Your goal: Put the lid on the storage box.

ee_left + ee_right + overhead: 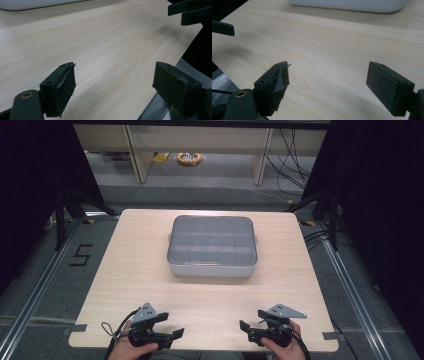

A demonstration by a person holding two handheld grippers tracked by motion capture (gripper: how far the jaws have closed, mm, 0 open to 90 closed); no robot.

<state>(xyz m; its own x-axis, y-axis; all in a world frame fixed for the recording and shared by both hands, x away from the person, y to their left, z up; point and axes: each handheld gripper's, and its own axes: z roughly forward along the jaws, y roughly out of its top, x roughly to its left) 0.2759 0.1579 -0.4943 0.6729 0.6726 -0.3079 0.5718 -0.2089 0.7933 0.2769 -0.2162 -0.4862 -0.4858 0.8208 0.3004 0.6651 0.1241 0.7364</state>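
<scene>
Left claw (169, 326) released, jaws wide apart, hovering at the near edge of the wooden surface (135, 265). Right claw (250, 320) also released, jaws spread, near edge on the other side, well apart from the left. Grey lidded compartment box (212, 246) sits mid-surface, farther back, well away from both claws. Nothing gripped; both hands (132, 351) at the bottom edge.

Lidded grey compartment box (212, 246), mid-table
</scene>
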